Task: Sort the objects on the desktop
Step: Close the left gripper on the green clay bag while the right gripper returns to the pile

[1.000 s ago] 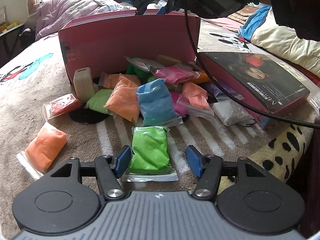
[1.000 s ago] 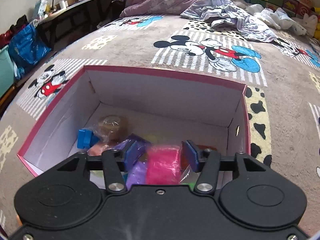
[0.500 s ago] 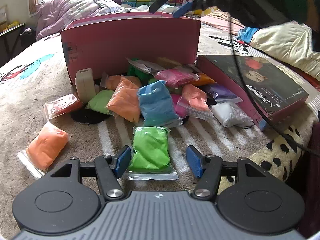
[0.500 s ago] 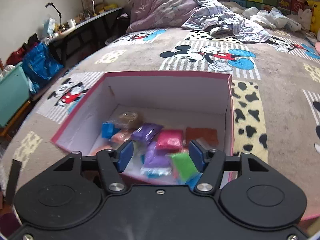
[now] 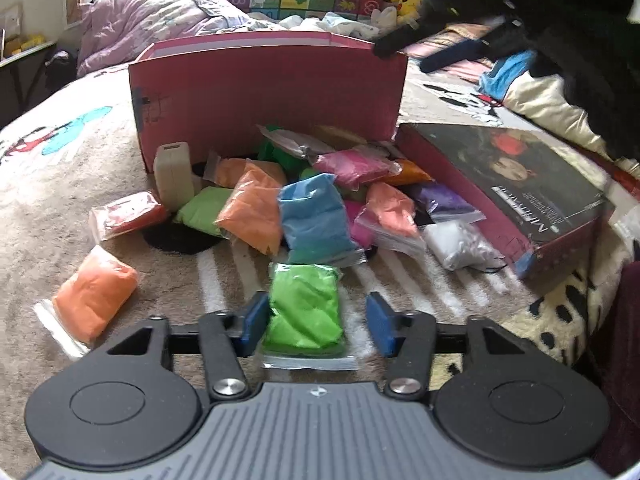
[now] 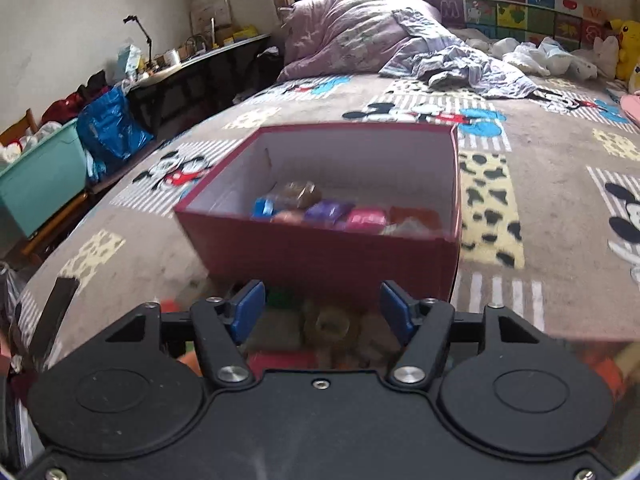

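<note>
Bed blanket ahead carries loose bags. Left tool [image 5: 314,322] has been closing around the green bag [image 5: 305,312], right pad not touching; right tool [image 6: 322,310] has been opening, empty. One-sided contact may push the bag aside.

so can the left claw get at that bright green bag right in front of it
Probably yes. The left claw already straddles the bright green bag, its jaws have just been closing, one pad at the bag's edge and a gap on the other side. Nothing lies over the bag.

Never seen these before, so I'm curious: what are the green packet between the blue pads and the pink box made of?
Green packet: probably soft modelling clay, matte and lumpy, sealed in a clear glossy plastic bag whose shiny edge sticks out. Pink box: looks like cardboard, with thin straight walls, a matte pink outside and a plain white inside.
</note>
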A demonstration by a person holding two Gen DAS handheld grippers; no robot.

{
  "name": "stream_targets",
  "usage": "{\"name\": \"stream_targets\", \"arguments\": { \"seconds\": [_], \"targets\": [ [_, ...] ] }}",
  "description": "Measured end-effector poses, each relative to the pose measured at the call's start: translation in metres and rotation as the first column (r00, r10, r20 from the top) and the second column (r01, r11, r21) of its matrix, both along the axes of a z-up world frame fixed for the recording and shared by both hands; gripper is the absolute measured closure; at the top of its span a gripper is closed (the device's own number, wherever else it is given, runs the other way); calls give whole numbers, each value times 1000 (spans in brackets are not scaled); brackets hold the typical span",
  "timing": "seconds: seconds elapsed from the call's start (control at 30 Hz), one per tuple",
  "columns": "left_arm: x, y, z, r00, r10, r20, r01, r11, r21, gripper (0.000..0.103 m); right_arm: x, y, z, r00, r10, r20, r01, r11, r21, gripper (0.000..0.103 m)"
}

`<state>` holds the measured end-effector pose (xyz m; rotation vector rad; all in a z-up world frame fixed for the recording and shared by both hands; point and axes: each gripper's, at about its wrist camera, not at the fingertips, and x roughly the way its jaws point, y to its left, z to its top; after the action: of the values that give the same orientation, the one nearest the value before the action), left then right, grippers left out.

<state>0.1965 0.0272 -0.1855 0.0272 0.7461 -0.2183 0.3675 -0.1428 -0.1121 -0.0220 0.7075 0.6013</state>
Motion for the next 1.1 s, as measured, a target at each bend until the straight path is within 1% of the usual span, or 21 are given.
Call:
{"name": "stream_targets", "arguments": {
  "seconds": [0.07,0.17,0.27,0.33,0.37,0.43,0.53,0.63,0.7,0.77,0.87,0.9,0.93,1.0,1.07,1.1],
  "targets": [
    [-1,1,0,1000,2,1,-2,1000,17,66,-11,1,-10,1000,13,-4,-13,999,-29,39],
    [-2,2,1,1000,5,1,-5,1000,19,67,-26,4,-25,998,56,-15,-57,995,-76,39],
    [-3,2,1,1000,10,4,-10,1000,24,67,-43,9,-37,991,136,-2,-135,976,-170,39],
    [-4,3,2,1000,13,5,-13,1000,23,67,-53,12,-42,979,206,3,-199,947,-251,39],
    [-4,3,2,1000,14,5,-14,1000,22,67,-58,14,-45,968,249,2,-237,924,-300,39],
    [-5,4,2,1000,18,3,-18,1000,19,67,-67,19,-51,944,330,-14,-308,865,-395,39],
    [-6,5,4,1000,24,2,-24,1000,4,67,-73,23,-65,914,399,-80,-387,791,-473,39],
    [-11,5,8,1000,30,6,-30,1000,-8,67,-71,24,-78,908,392,-146,-409,760,-505,40],
    [-13,6,11,999,35,12,-35,999,-9,67,-66,23,-82,916,358,-183,-400,769,-498,39],
    [-15,8,15,999,47,16,-47,999,-18,67,-62,21,-82,923,326,-206,-385,801,-459,38],
    [-16,14,22,998,67,20,-66,997,-49,67,-61,15,-75,918,308,-250,-384,849,-363,38],
    [-17,16,25,997,73,23,-72,996,-59,67,-64,13,-73,910,318,-264,-395,860,-324,38],
    [-18,18,28,996,80,26,-78,995,-70,67,-67,12,-70,901,335,-276,-411,865,-290,38],
    [-19,22,33,996,91,26,-88,991,-101,67,-75,10,-68,891,360,-277,-431,864,-263,39],
    [-20,25,37,995,97,22,-94,988,-126,67,-80,9,-68,901,366,-232,-424,853,-303,39],
    [-20,25,38,995,99,21,-96,987,-130,67,-82,10,-69,912,362,-194,-409,846,-343,38]
  ]
}}
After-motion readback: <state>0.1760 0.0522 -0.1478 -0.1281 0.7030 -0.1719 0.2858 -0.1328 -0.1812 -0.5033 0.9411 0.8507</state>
